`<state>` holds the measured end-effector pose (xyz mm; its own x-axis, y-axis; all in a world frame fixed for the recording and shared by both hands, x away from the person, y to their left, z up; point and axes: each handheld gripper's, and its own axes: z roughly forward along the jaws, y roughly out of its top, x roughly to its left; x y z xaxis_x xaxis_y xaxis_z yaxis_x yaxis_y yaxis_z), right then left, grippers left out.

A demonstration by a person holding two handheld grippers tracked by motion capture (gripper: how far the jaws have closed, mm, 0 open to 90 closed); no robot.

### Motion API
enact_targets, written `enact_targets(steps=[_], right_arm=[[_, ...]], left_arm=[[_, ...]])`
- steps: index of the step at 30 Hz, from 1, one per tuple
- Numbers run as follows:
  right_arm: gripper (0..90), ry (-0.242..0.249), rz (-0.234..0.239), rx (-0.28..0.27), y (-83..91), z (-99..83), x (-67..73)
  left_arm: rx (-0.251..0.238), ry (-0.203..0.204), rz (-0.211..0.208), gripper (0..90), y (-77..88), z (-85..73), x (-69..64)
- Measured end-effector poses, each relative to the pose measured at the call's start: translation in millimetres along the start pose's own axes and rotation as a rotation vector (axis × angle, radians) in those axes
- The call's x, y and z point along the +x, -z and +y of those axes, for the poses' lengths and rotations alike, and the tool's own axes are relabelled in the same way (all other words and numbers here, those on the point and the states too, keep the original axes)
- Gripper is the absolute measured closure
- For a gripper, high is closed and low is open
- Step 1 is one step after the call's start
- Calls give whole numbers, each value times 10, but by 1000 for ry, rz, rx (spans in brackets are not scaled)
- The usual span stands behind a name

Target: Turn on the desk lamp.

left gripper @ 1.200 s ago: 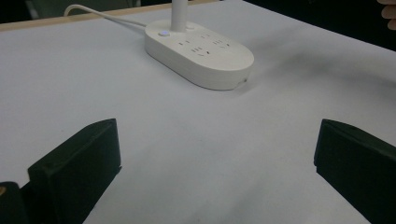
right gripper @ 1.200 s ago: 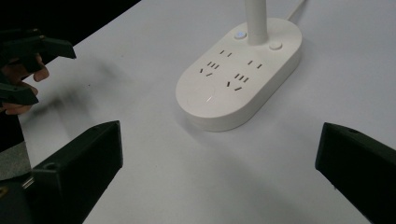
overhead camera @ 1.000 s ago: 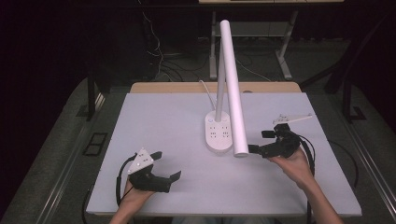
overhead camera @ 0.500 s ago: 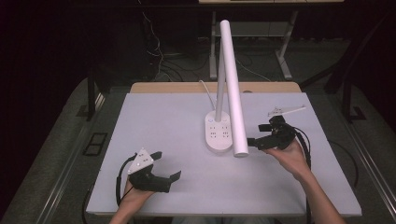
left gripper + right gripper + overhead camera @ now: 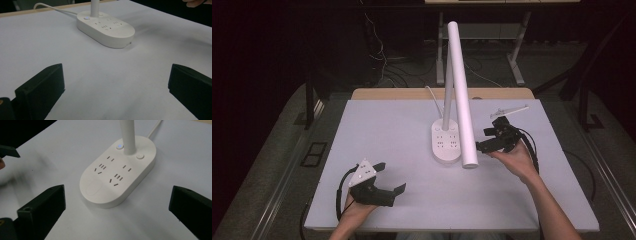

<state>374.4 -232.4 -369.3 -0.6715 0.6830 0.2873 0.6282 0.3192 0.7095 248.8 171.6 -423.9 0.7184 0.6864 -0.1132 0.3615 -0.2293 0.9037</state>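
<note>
High view: a white desk lamp stands near the middle of the pale bench (image 5: 387, 135), its oval base (image 5: 446, 144) carrying sockets and its long tube head (image 5: 460, 95) slanting forward over the base. The right gripper (image 5: 486, 140) hangs just right of the tube's lower end, jaws apart and pointing at the lamp. The left gripper (image 5: 389, 180) rests low near the front edge, well apart from the lamp, jaws wide.

Left gripper view: both black jaws stand far apart with bare bench between them; the lamp base (image 5: 106, 28) lies farther off, its cord (image 5: 53, 8) trailing toward the bench's back edge.

Right gripper view: the jaws are spread wide, holding nothing; the base (image 5: 118, 170) sits between and beyond them, with its stem (image 5: 128, 135) rising beside a lit button (image 5: 120, 146)
</note>
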Motion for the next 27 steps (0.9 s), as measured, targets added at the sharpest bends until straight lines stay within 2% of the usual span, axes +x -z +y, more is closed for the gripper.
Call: enact_targets(steps=[7, 13, 27], right_arm=[[2, -19, -3, 18, -84, 87, -72], [2, -17, -5, 9, -133, 161, -145], [2, -34, -1, 25, -308, 351, -267]], left_arm=[[-2, 7, 3, 0, 8, -1, 6], [-3, 3, 4, 0, 14, -2, 9], [-5, 0, 1, 0, 18, 1, 1]])
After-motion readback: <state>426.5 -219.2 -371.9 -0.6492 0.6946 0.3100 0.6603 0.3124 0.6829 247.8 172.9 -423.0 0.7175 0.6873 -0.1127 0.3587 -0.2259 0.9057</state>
